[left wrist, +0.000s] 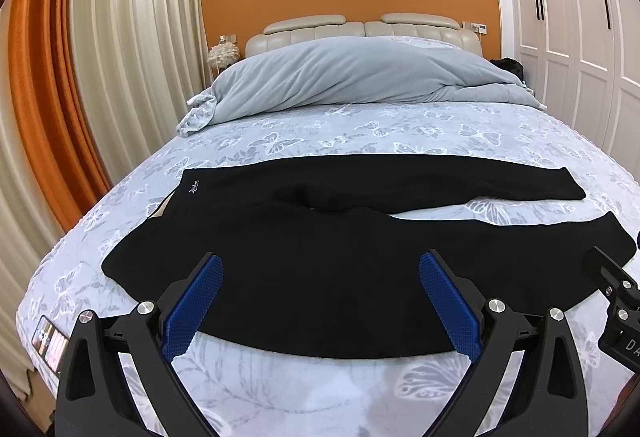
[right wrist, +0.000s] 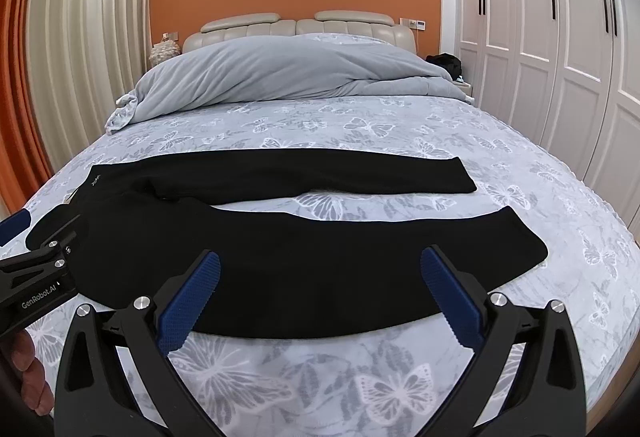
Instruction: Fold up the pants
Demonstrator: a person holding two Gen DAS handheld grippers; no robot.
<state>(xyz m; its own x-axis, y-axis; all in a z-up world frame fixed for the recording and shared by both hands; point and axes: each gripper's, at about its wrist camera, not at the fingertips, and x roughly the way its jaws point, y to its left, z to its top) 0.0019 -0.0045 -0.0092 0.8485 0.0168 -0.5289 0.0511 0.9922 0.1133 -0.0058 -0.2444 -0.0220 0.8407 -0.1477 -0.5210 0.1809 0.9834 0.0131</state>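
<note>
Black pants (left wrist: 304, 257) lie flat across the bed, waistband at the left, two legs spread apart toward the right; they also show in the right wrist view (right wrist: 280, 257). My left gripper (left wrist: 320, 269) is open, blue pads wide apart, hovering over the near edge of the waist and thigh part. My right gripper (right wrist: 320, 269) is open over the near leg, empty. The left gripper's body shows at the left of the right wrist view (right wrist: 36, 277).
The bed (right wrist: 360, 125) has a pale butterfly-print sheet. A grey duvet (left wrist: 344, 77) is bunched at the headboard. Curtains hang on the left and white wardrobes (right wrist: 560, 37) stand on the right. A phone (left wrist: 50, 345) lies at the bed's near left corner.
</note>
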